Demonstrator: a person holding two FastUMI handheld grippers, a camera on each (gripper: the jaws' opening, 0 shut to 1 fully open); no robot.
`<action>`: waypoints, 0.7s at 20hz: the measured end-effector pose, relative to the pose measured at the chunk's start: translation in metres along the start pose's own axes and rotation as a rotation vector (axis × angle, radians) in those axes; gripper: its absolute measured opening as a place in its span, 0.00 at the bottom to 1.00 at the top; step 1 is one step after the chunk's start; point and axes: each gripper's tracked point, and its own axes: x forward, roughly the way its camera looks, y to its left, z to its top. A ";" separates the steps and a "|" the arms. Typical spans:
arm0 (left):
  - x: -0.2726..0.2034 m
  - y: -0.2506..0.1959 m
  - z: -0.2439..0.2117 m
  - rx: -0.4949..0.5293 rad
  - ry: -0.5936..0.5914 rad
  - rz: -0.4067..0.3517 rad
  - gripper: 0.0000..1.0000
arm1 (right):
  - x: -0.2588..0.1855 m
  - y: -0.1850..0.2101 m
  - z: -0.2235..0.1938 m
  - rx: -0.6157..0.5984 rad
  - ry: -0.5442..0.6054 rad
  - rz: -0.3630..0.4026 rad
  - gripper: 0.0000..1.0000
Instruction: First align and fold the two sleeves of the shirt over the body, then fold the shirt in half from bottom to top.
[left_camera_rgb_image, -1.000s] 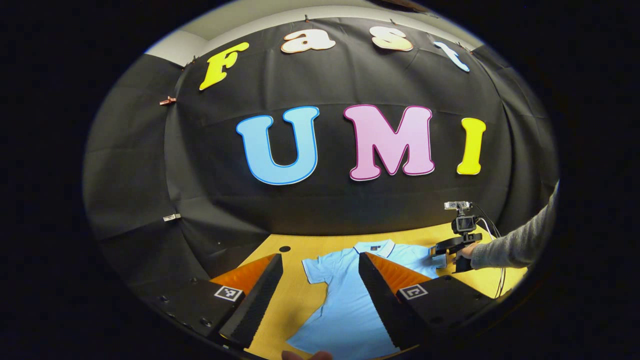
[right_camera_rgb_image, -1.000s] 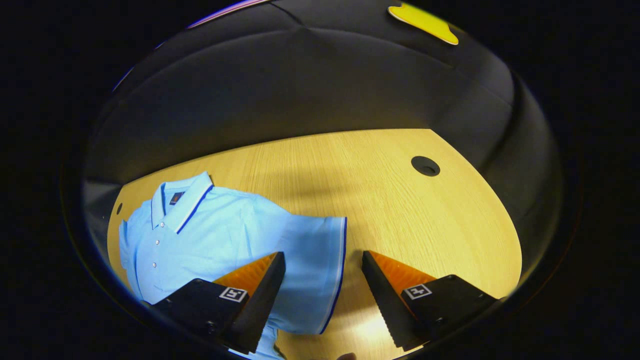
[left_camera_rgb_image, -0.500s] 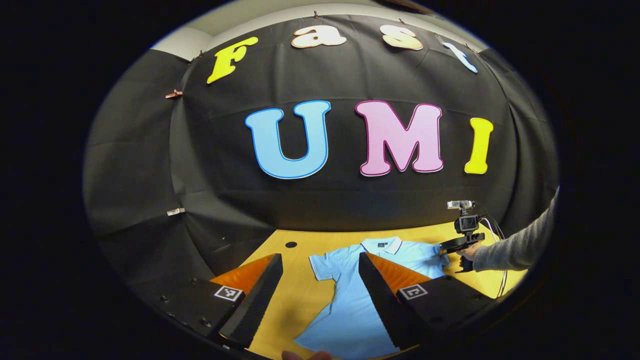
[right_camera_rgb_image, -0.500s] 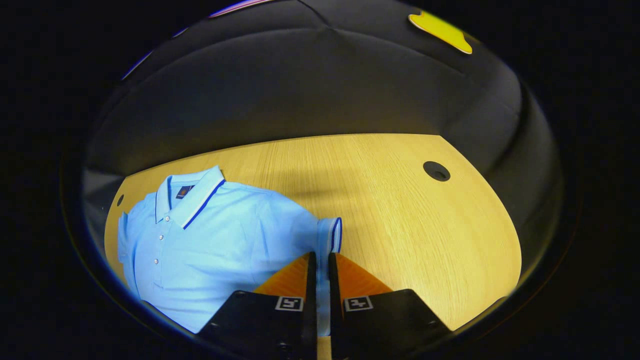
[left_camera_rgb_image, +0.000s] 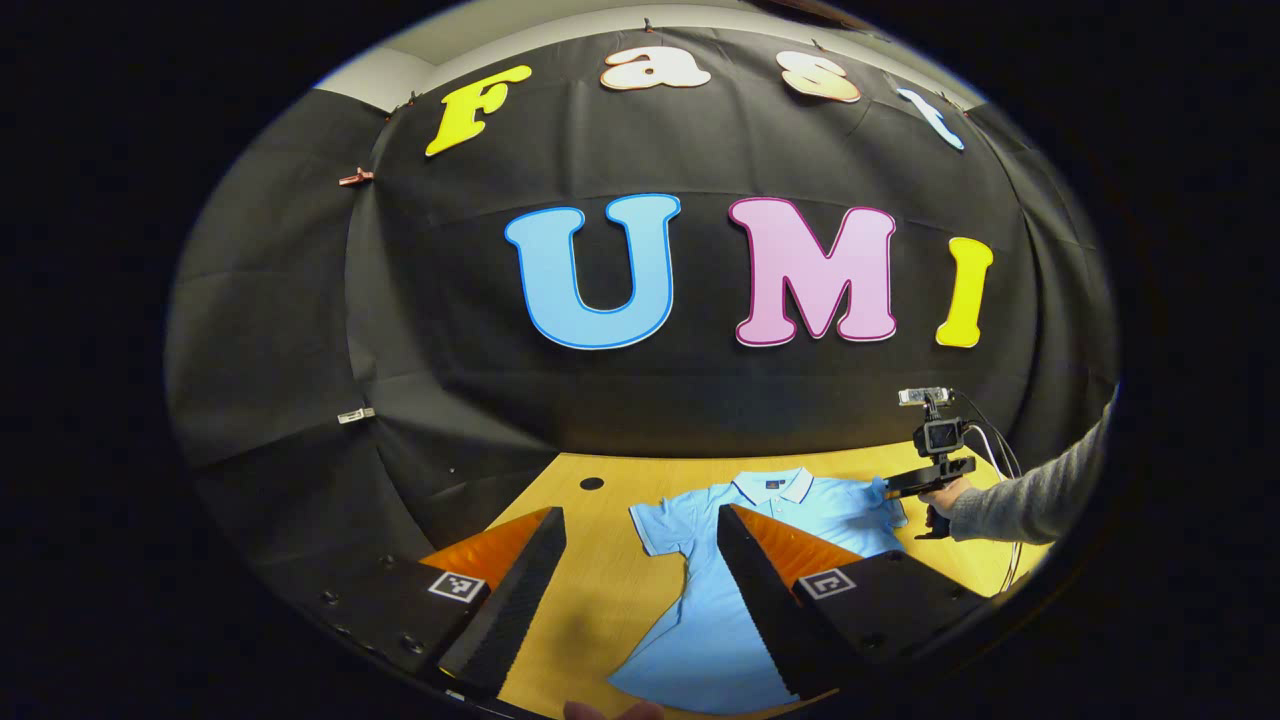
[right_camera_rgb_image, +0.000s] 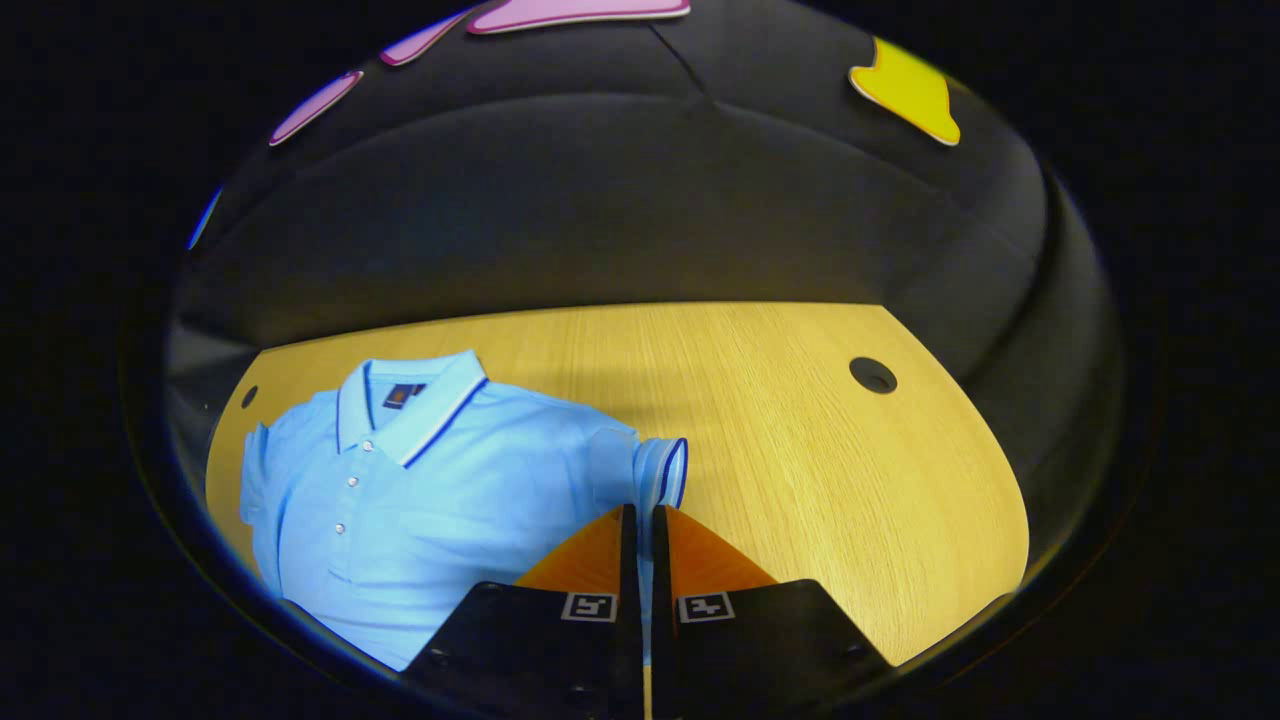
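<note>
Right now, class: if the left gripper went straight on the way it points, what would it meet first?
Probably the booth's black cloth wall: the open left gripper points above the wooden table and the blue shirt. Depth is uncertain.

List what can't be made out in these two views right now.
- Left gripper view: the shirt hem and right side, hidden behind the left gripper finger.
- Right gripper view: sleeve fabric between the right gripper fingers, hidden by them; the shirt's lower half, cut off by the edge.
- Left gripper view: the right gripper's fingertips, too small.
</note>
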 end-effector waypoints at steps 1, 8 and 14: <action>0.001 0.002 0.001 -0.001 0.000 -0.002 0.98 | -0.006 0.011 0.006 0.005 -0.016 0.019 0.08; 0.005 0.022 -0.002 -0.025 -0.003 -0.007 0.98 | -0.037 0.091 0.011 -0.096 -0.054 0.132 0.07; 0.003 0.039 -0.013 -0.033 0.015 0.009 0.98 | -0.045 0.163 -0.013 -0.164 -0.016 0.226 0.07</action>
